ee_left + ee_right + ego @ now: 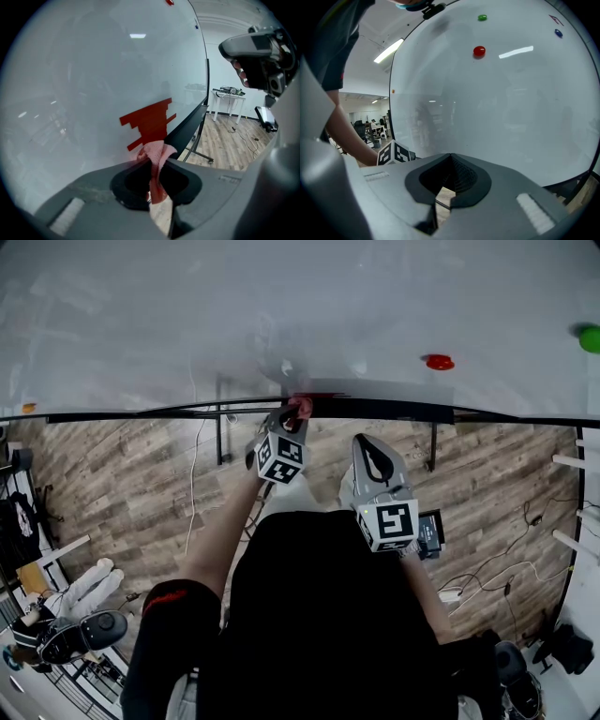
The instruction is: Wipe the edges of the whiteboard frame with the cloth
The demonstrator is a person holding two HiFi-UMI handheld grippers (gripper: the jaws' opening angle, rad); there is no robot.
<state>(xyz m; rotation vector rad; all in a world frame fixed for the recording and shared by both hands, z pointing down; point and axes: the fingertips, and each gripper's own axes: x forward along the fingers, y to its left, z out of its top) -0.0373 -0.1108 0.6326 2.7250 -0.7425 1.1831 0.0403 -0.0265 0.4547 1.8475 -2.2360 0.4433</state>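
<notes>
Left gripper (pixel 298 412) clenched on the pink cloth (pixel 157 159); cloth bunched at the tips, touching the dark lower frame (pixel 394 410) of the whiteboard (pixel 281 315), dead ahead at 12 o'clock. Right gripper (pixel 450 157) pinched closed with nothing in it, hanging back at 1 o'clock, off the board. Frame runs 9 to 3. To do this well, I'd judge: keep the cloth flat on the rail, with even pressure, and slide along it without letting metal tips scrape.

Cloth (pixel 157 154) in left claw (pixel 157 163) against whiteboard frame (pixel 188 125) — right claw (pixel 375 452) beside.
</notes>
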